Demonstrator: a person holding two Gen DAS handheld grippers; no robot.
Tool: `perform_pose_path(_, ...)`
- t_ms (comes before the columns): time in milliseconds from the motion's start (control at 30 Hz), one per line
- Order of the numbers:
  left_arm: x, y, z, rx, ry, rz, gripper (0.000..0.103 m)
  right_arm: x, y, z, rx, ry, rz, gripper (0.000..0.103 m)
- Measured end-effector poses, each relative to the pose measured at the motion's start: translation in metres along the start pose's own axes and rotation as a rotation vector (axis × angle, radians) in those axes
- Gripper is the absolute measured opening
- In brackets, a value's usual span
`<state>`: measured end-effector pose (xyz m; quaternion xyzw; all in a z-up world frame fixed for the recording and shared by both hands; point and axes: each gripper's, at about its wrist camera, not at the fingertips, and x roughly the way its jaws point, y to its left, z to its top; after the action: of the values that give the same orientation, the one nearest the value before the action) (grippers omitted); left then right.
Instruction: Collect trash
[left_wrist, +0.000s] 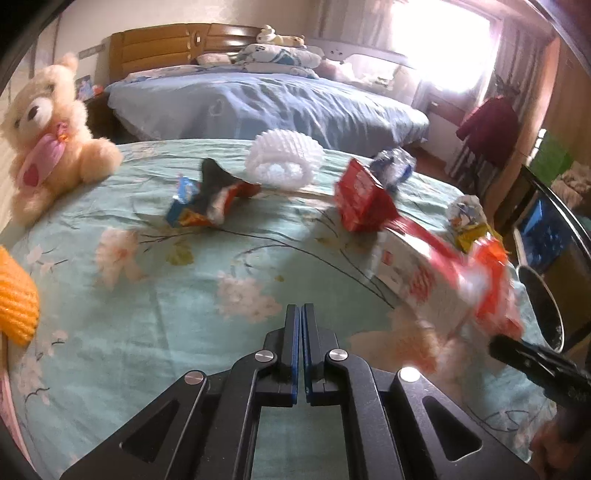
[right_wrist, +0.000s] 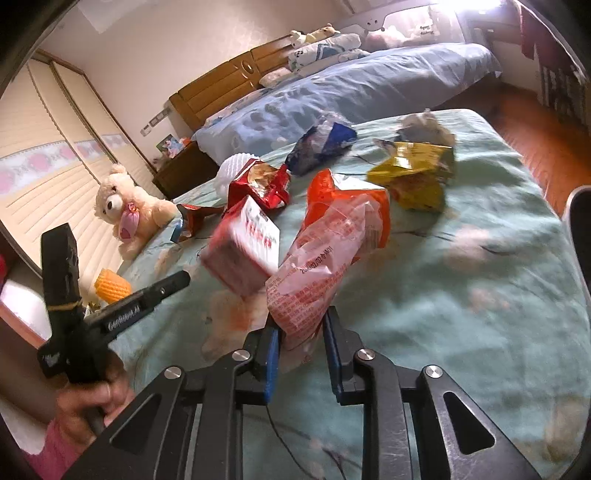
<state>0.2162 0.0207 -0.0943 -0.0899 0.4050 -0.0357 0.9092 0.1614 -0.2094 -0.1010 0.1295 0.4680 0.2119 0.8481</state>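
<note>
Trash lies scattered on a green floral bedspread (left_wrist: 155, 332). My right gripper (right_wrist: 301, 332) is shut on an orange and clear plastic wrapper (right_wrist: 332, 236), holding it above the bed; the wrapper also shows blurred in the left wrist view (left_wrist: 491, 280). Beside it is a red and white carton (right_wrist: 243, 251), also in the left wrist view (left_wrist: 410, 273). My left gripper (left_wrist: 300, 314) is shut and empty above the bedspread. Further back lie a red bag (left_wrist: 364, 195), a crumpled dark and red wrapper (left_wrist: 214, 188), a white foam net (left_wrist: 284, 158), a blue wrapper (right_wrist: 317, 147) and a yellow bag (right_wrist: 413, 173).
A cream teddy bear (left_wrist: 48, 136) sits at the bed's left edge. An orange foam net (left_wrist: 14, 299) lies at the left. A second bed with a blue cover (left_wrist: 266, 99) stands behind. A dark bin (left_wrist: 543, 302) stands past the right edge of the bed.
</note>
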Motion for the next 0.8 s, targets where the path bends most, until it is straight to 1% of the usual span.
perform_pose_path(33,-0.001,0.003,0.001,-0.01,-0.001,-0.001,0.003,-0.004,-0.002,-0.002,0.003,-0.001,-0.002,0.022)
perform_pose_path(100,0.001,0.007,0.005,-0.03,0.002,0.01,0.009,-0.009,-0.004,-0.006,0.005,-0.001,-0.002,0.021)
perform_pose_path(167,0.004,0.013,0.011,-0.055,-0.006,0.04,0.034,-0.013,-0.005,-0.011,0.001,-0.001,-0.007,0.021)
perform_pose_path(267,0.01,0.025,0.025,-0.101,-0.032,0.081,0.046,-0.018,-0.004,-0.015,0.001,-0.005,-0.008,0.021)
perform_pose_path(333,0.014,0.032,0.034,-0.128,-0.05,0.092,0.049,-0.02,-0.003,-0.016,-0.003,-0.008,-0.008,0.021)
perform_pose_path(400,0.021,0.037,0.044,-0.14,-0.057,0.11,0.054,-0.022,-0.002,-0.016,-0.005,-0.01,-0.006,0.021)
perform_pose_path(433,0.026,0.039,0.049,-0.139,-0.057,0.111,0.059,-0.022,-0.001,-0.015,-0.005,-0.011,-0.005,0.021)
perform_pose_path(467,0.032,0.04,0.052,-0.136,-0.051,0.119,0.061,-0.022,-0.001,-0.015,-0.005,-0.012,-0.004,0.021)
perform_pose_path(567,0.052,0.039,0.063,-0.116,-0.027,0.141,0.061,-0.021,0.002,-0.014,-0.009,-0.012,-0.006,0.021)
perform_pose_path(600,0.058,0.038,0.067,-0.104,-0.025,0.161,0.061,-0.021,0.003,-0.014,-0.013,-0.012,-0.007,0.021)
perform_pose_path(633,0.062,0.038,0.07,-0.096,-0.023,0.17,0.061,-0.021,0.005,-0.014,-0.015,-0.01,-0.005,0.021)
perform_pose_path(667,0.066,0.037,0.072,-0.088,-0.019,0.18,0.058,-0.021,0.005,-0.014,-0.014,-0.009,-0.003,0.021)
perform_pose_path(700,0.069,0.037,0.074,-0.084,-0.021,0.18,0.052,-0.021,0.005,-0.014,-0.014,-0.008,-0.003,0.021)
perform_pose_path(767,0.075,0.037,0.077,-0.083,-0.009,0.165,0.02,-0.022,0.005,-0.015,-0.013,-0.009,0.001,0.021)
perform_pose_path(800,0.078,0.037,0.077,-0.083,-0.001,0.155,0.017,-0.023,0.005,-0.015,-0.013,-0.009,0.001,0.021)
